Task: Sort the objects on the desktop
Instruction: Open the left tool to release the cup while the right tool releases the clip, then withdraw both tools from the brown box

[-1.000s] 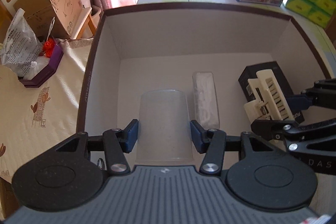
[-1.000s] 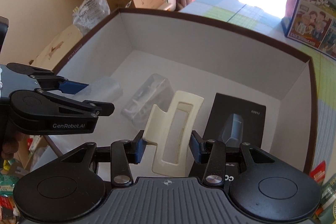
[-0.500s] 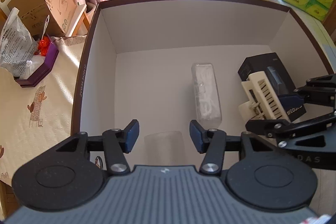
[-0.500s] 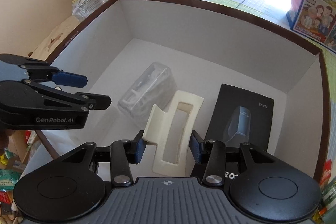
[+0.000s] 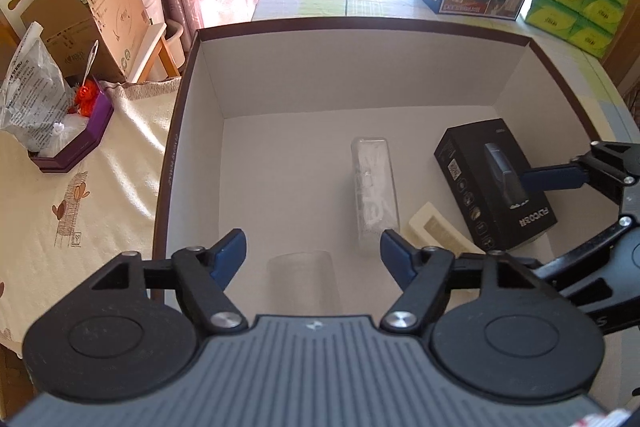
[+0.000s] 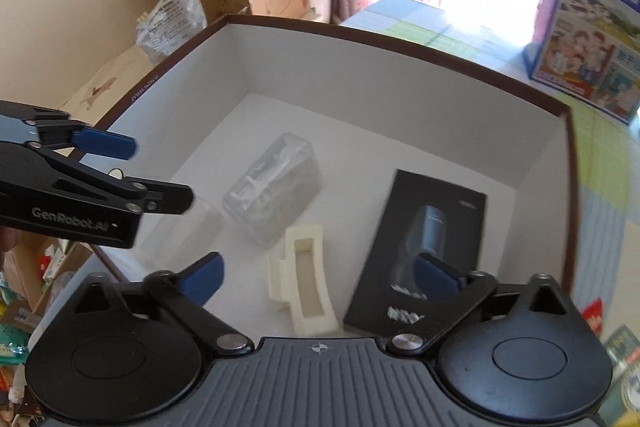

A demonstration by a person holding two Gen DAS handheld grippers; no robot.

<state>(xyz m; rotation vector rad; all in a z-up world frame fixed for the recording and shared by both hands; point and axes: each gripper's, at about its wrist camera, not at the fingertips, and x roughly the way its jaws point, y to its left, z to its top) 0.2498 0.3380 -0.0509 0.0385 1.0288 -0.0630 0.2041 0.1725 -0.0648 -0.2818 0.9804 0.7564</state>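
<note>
Four things down in the big white cardboard box (image 5: 208, 131) already

Both my left gripper (image 5: 312, 251) and right gripper (image 6: 320, 277) are opening, nothing pinched: clear plastic cup (image 5: 304, 281), cream hair claw (image 6: 306, 291) dropped.

hidden: cup (image 5: 304, 281) base behind left gripper body | cut off: milk carton (image 6: 592, 27) at right edge | blurred: black box (image 6: 424, 251) lettering, unreadable

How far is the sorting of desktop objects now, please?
Done: clear cup, clear case, cream hair clip and black box lie inside the storage box. Left gripper and right gripper are opening, holding nothing. Remaining items: none visible.
</note>
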